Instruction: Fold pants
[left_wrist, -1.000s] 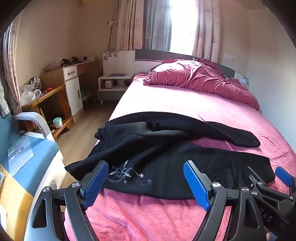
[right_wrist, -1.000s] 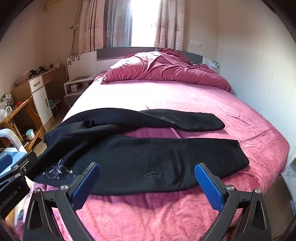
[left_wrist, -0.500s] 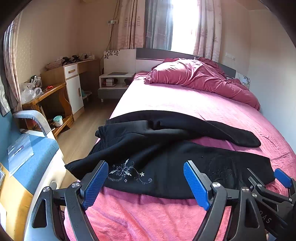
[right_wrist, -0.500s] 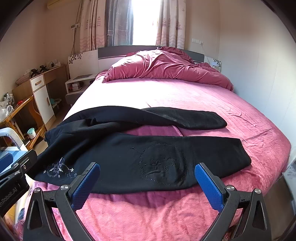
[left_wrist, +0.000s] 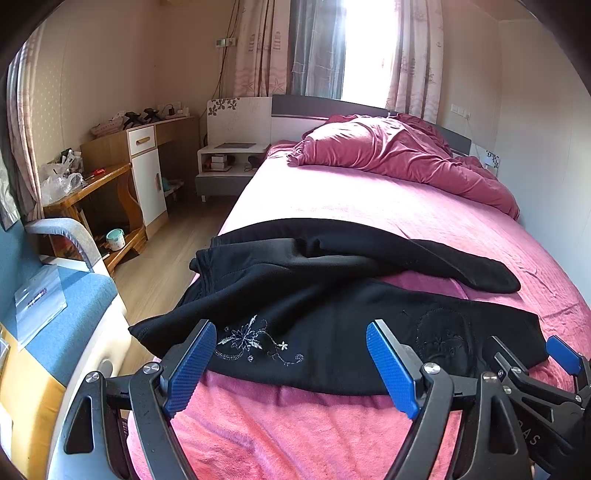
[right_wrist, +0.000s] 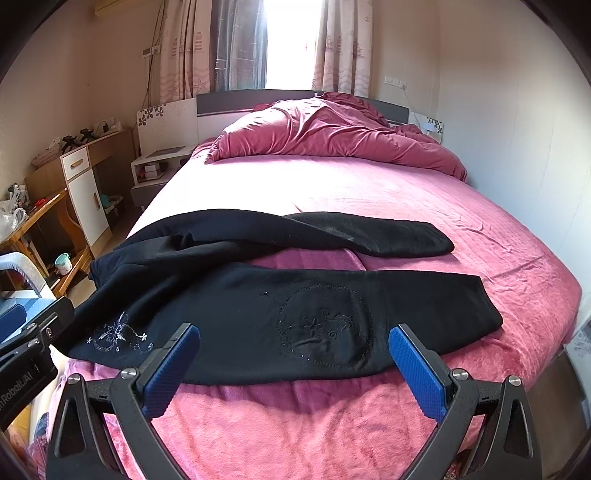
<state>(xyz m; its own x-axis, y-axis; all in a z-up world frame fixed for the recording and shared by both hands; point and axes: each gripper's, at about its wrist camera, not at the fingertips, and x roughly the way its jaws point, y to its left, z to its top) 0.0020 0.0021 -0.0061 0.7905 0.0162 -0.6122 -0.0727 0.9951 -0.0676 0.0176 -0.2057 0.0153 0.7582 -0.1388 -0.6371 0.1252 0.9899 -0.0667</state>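
Observation:
Black pants (left_wrist: 332, 291) with white flower embroidery lie spread across the near end of a pink bed (left_wrist: 369, 206), waistband at the left edge, both legs running right. They also show in the right wrist view (right_wrist: 295, 295). My left gripper (left_wrist: 291, 354) is open and empty, hovering just short of the pants' near edge by the embroidery. My right gripper (right_wrist: 295, 358) is open and empty, over the near edge of the nearer leg. The right gripper also shows at the lower right of the left wrist view (left_wrist: 546, 369).
A crumpled magenta duvet (right_wrist: 332, 136) lies at the bed's head. A nightstand (left_wrist: 229, 166), a wooden desk (left_wrist: 96, 184) and a blue chair (left_wrist: 44, 295) stand to the left. A wall (right_wrist: 517, 147) runs along the bed's right side.
Both grippers have tilted slightly, so the pants and bed sit a little differently in view. The pants have not moved. Both grippers stay open.

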